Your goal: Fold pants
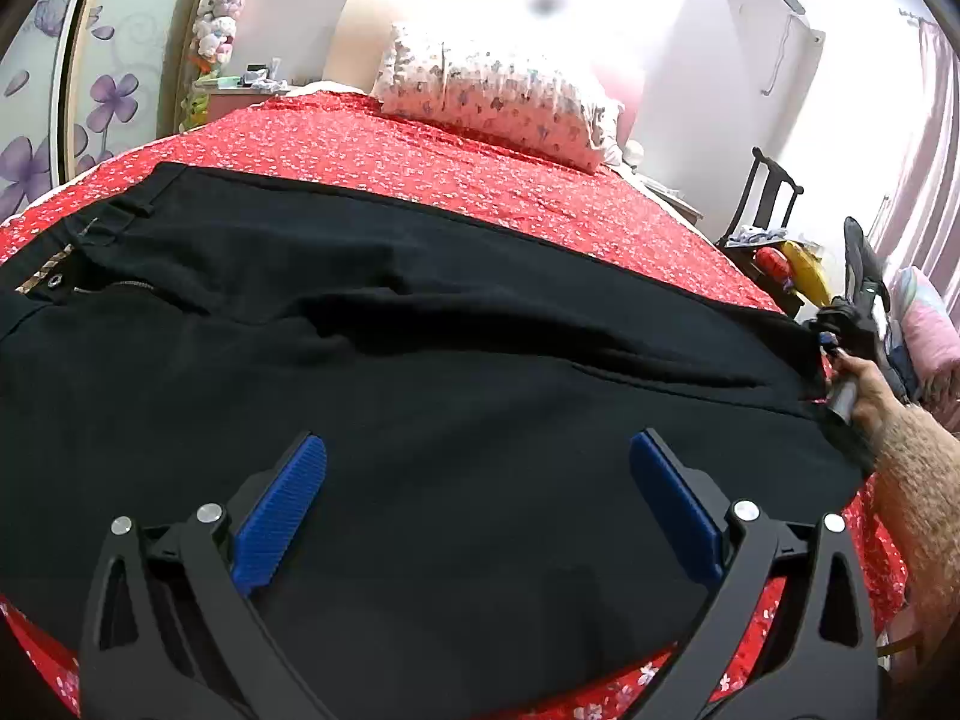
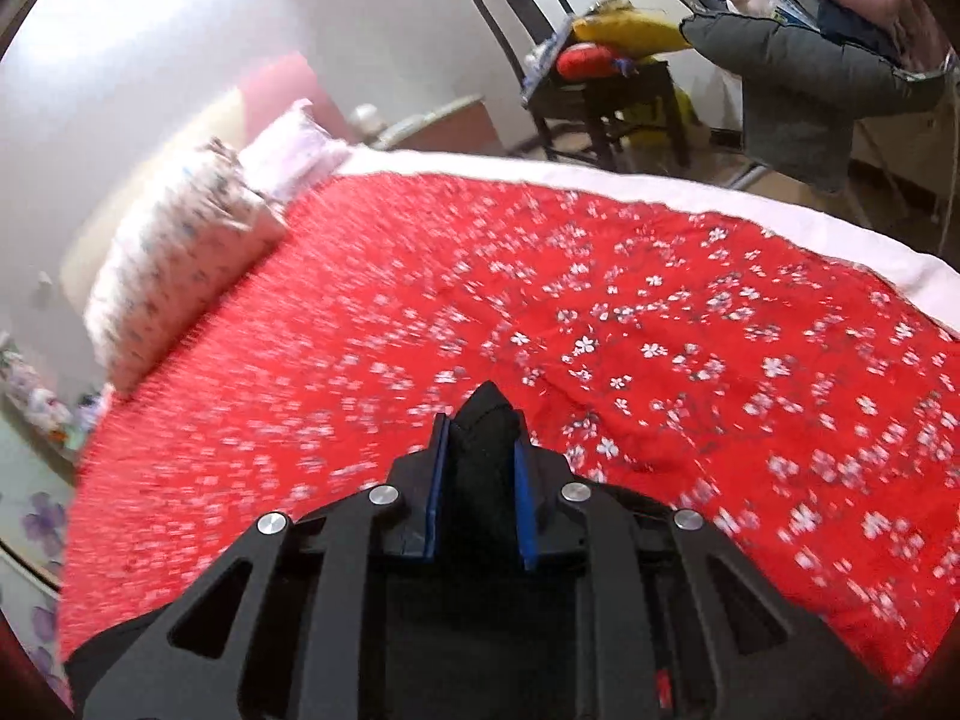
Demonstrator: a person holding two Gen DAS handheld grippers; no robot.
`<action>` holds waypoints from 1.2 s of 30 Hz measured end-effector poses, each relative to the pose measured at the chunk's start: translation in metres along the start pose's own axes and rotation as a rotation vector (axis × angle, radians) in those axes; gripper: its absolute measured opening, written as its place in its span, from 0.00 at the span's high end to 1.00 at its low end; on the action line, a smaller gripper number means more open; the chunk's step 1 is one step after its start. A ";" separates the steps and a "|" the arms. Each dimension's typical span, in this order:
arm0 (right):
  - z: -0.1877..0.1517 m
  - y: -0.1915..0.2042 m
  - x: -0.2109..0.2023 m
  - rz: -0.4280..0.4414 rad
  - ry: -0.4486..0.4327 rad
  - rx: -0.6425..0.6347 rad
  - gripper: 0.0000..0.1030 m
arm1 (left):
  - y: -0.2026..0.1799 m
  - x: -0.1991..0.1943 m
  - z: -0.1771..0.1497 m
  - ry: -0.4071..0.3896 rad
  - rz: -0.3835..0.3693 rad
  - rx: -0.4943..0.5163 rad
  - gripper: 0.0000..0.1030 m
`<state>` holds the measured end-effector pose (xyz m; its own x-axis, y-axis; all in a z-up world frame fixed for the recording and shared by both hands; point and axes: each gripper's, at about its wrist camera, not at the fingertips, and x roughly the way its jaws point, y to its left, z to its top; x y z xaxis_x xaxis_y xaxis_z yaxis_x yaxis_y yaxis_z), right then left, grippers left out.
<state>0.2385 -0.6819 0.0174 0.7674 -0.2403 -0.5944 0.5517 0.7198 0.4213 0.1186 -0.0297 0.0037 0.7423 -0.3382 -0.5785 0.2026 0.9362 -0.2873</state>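
- So, biggest thing first: the bed (image 1: 420,162), covered by a red spread with small white flowers, fills most of both views.
- Black pants (image 1: 420,372) lie spread across the near part of the bed, waistband with its button and zipper off to the left, legs running to the right. Fabric is a bit rumpled through the middle.
- Floral pillow (image 1: 492,90) sits at the head of the bed, well apart from the pants.
- Dark chair (image 2: 576,72) piled with yellow and red stuff stands beside the bed on the far side.
- Left gripper (image 1: 477,498) hangs over the near edge of the pants, blue pads spread wide with nothing between them. Can't tell if the fingers touch the cloth.
- Right gripper (image 2: 480,480) has its pads pinched tight onto a bunched bit of the pants, with a black tip of cloth poking out past the fingers over the red spread. That view is motion-blurred.
- Right hand (image 1: 864,390) shows in the left view at the leg end of the pants, wrapped around the handle.
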 end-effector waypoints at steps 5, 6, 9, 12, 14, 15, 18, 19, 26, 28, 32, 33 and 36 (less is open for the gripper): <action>-0.009 -0.019 -0.044 0.104 0.000 0.060 0.83 | 0.001 -0.005 0.000 -0.022 -0.002 -0.006 0.02; -0.012 -0.022 -0.054 0.120 -0.006 0.062 0.83 | 0.002 -0.006 0.000 -0.026 -0.003 -0.007 0.02; -0.022 -0.031 -0.089 0.177 -0.038 0.061 0.83 | 0.002 -0.009 -0.001 -0.043 -0.009 -0.013 0.02; -0.038 -0.043 -0.121 0.223 -0.051 0.057 0.85 | 0.002 -0.015 -0.001 -0.065 -0.016 -0.016 0.02; -0.053 -0.049 -0.140 0.241 -0.049 0.053 0.85 | 0.002 -0.018 -0.001 -0.077 -0.022 -0.019 0.02; -0.060 -0.053 -0.148 0.247 -0.049 0.053 0.85 | 0.001 -0.020 0.000 -0.081 -0.024 -0.020 0.02; -0.089 -0.068 -0.171 0.265 -0.049 0.079 0.85 | 0.001 -0.024 0.000 -0.099 -0.028 -0.022 0.02; -0.100 -0.074 -0.177 0.261 -0.040 0.088 0.85 | 0.001 -0.026 0.000 -0.107 -0.028 -0.022 0.02; -0.136 -0.089 -0.173 0.187 0.050 0.119 0.85 | 0.005 -0.032 0.002 -0.128 -0.031 -0.048 0.02; -0.134 -0.086 -0.176 0.164 0.067 0.110 0.78 | 0.008 -0.032 0.003 -0.124 -0.029 -0.065 0.02; -0.131 -0.093 -0.197 0.132 0.103 0.171 0.33 | 0.014 -0.033 0.003 -0.124 -0.035 -0.094 0.02; -0.130 -0.095 -0.205 0.157 0.092 0.209 0.33 | 0.015 -0.034 0.003 -0.124 -0.036 -0.099 0.02; -0.134 -0.097 -0.219 0.263 0.108 0.335 0.37 | 0.015 -0.036 0.002 -0.124 -0.042 -0.099 0.02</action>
<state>-0.0266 -0.6120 0.0149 0.8673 0.0049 -0.4977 0.4311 0.4924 0.7561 0.0967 -0.0037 0.0220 0.8092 -0.3561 -0.4674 0.1752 0.9055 -0.3865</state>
